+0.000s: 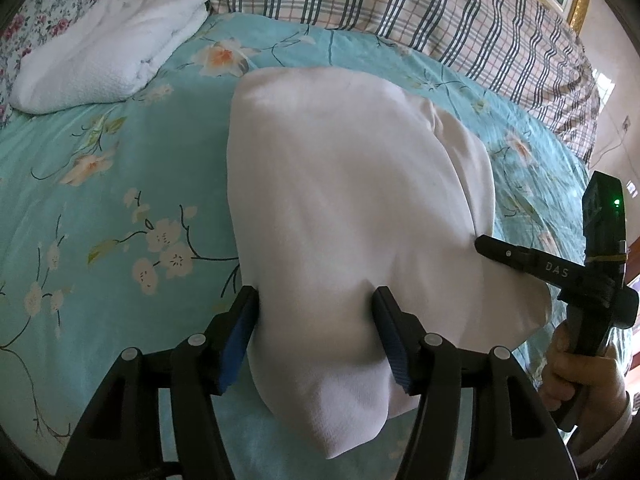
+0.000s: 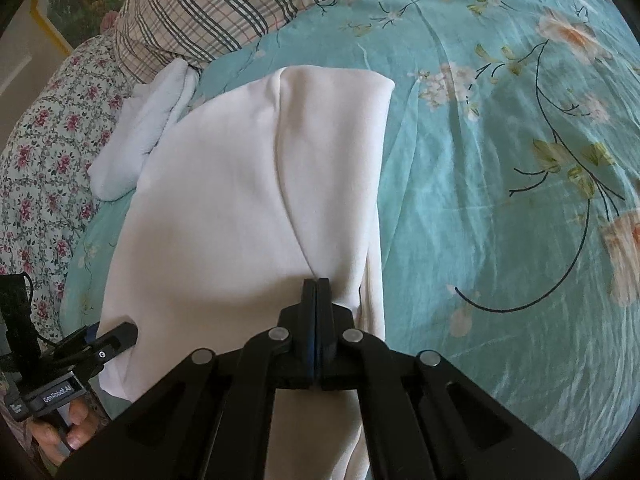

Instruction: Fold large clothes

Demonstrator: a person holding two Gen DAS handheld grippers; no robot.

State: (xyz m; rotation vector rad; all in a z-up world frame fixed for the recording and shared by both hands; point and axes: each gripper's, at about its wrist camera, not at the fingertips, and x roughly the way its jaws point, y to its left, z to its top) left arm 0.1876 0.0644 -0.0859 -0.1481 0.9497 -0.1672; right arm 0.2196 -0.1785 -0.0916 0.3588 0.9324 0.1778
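A large white garment (image 1: 352, 184) lies partly folded on the turquoise floral bedspread (image 1: 120, 184); it also fills the middle of the right wrist view (image 2: 240, 200). My left gripper (image 1: 316, 300) is open, its two fingers standing wide on either side of the garment's near edge, cloth bunched between them. My right gripper (image 2: 316, 284) is shut on the garment's near right edge, where a fold line runs up the cloth. The right gripper also shows in the left wrist view (image 1: 484, 246), and the left gripper shows at the garment's left corner in the right wrist view (image 2: 120, 336).
A folded white towel (image 1: 108, 48) lies at the far left, also seen in the right wrist view (image 2: 144, 128). Plaid pillows (image 1: 380, 0) and a floral pillow (image 2: 52, 148) line the head of the bed. Open bedspread (image 2: 500, 180) spreads to the right.
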